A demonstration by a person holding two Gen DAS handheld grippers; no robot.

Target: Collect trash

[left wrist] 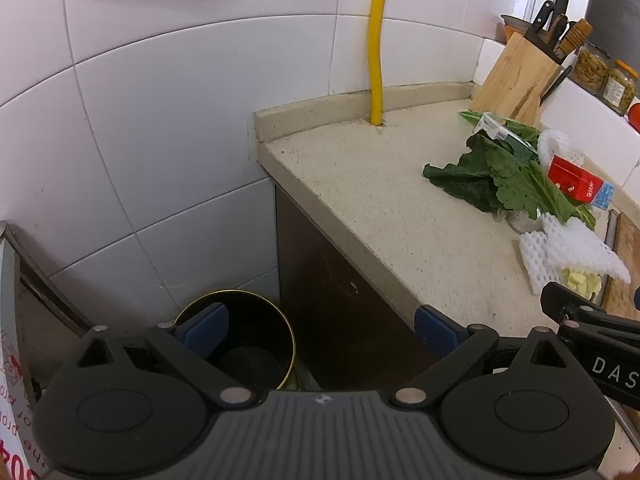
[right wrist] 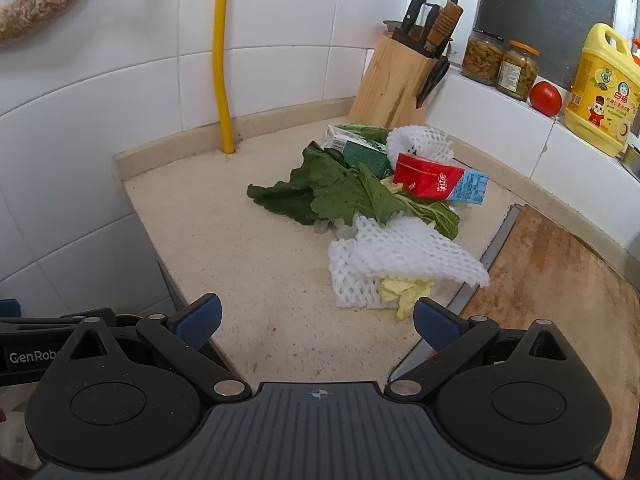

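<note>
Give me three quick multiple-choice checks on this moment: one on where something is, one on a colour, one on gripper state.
1. Where is the bin?
A. On the counter
B. On the floor beside the cabinet, below the counter's edge
C. On the chopping board

2. What colour is the pipe that runs down the tiled wall?
A. Yellow
B. Grey
C. Blue

3. How does the right gripper stand?
A. Shut on the red carton
B. Shut on a leaf
C. Open, holding nothing

Key: 1 B, as the left wrist view looks down into it on the floor next to the dark cabinet. 2 A, yellow in both views. 3 C, as its blue fingers stand wide apart with bare counter between them, short of the foam net.
</note>
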